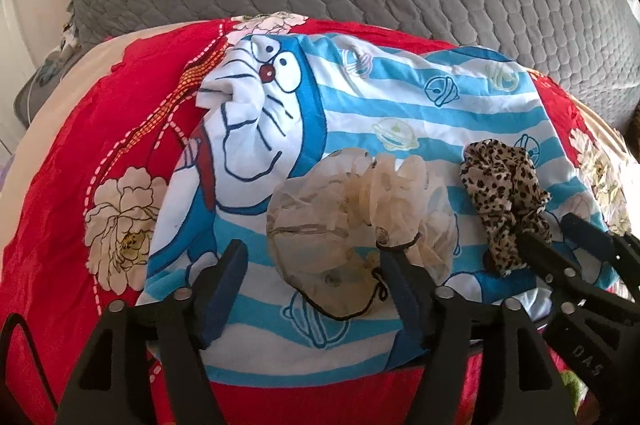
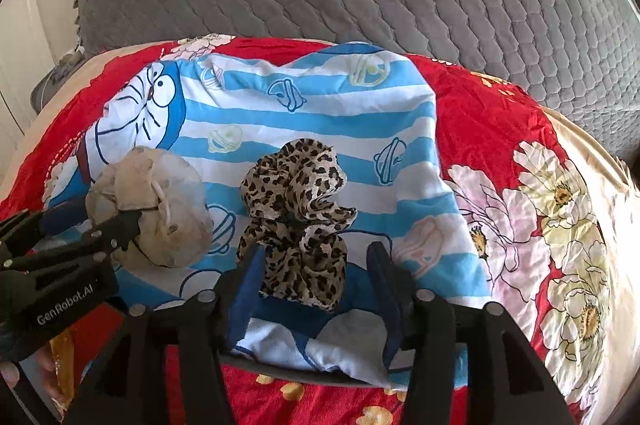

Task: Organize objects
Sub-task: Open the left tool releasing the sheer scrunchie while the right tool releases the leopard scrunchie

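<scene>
In the lower middle of the left wrist view, the left gripper [image 1: 312, 285] stands wide open around the beige scrunchie [image 1: 352, 213], which lies on the blue striped cloth [image 1: 400, 97]. In the right wrist view, the right gripper [image 2: 316, 281] is open too, with the leopard scrunchie [image 2: 298, 221] between its fingers, lying on the same cloth just right of the beige one.

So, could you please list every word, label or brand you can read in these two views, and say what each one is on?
"GenRobot.AI": white lettering on the black body of the left gripper, seen in the right wrist view.
"DAS": faint raised letters, running sideways, on the black body of the right gripper, seen in the left wrist view; possibly part of a longer mark.
The cartoon-cat striped cloth bears pictures only, no text.
</scene>
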`<state>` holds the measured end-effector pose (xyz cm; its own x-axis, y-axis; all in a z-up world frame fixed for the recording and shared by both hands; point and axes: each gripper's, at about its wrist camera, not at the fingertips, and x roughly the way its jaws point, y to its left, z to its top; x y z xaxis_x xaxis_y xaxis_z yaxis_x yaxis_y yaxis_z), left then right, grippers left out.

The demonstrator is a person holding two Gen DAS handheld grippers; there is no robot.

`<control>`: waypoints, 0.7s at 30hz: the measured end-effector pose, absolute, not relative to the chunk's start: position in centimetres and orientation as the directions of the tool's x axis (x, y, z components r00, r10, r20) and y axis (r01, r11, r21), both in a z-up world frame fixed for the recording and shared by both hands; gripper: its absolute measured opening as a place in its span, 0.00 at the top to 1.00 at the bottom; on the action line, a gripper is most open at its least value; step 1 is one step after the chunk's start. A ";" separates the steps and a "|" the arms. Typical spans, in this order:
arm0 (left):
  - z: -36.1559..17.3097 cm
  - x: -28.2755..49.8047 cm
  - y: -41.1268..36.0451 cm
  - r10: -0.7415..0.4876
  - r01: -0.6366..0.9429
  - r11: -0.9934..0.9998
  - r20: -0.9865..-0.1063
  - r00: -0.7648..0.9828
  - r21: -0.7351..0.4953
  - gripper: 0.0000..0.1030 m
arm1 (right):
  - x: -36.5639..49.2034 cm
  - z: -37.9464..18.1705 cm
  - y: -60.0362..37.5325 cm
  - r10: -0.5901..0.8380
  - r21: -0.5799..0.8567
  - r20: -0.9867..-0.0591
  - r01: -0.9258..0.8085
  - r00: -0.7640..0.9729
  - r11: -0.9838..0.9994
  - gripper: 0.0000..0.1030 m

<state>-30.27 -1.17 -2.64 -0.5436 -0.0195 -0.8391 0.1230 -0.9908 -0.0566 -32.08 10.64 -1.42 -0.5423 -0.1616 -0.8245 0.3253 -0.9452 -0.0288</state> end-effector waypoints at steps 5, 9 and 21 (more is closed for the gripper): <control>-2.7 -30.1 -1.4 -0.021 0.122 -0.991 -0.842 -0.539 -0.054 0.30 | -31.9 -1.0 11.0 -0.160 -0.027 -0.819 0.316 -0.552 -0.949 0.43; -2.6 -29.8 -1.4 -0.022 0.107 -0.993 -0.843 -0.538 -0.042 0.29 | -31.8 -0.8 11.4 -0.162 -0.017 -0.819 0.306 -0.550 -0.952 0.40; -2.2 -29.1 -1.6 0.007 0.093 -0.993 -0.849 -0.528 -0.066 0.28 | -30.5 0.1 11.3 -0.197 0.012 -0.809 0.319 -0.554 -0.948 0.35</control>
<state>-29.07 -1.62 -2.21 -0.5278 0.0068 -0.8493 0.0933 -0.9934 -0.0660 -30.53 11.31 0.13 -0.5539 -0.1965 -0.8091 0.3185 -0.9478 0.0122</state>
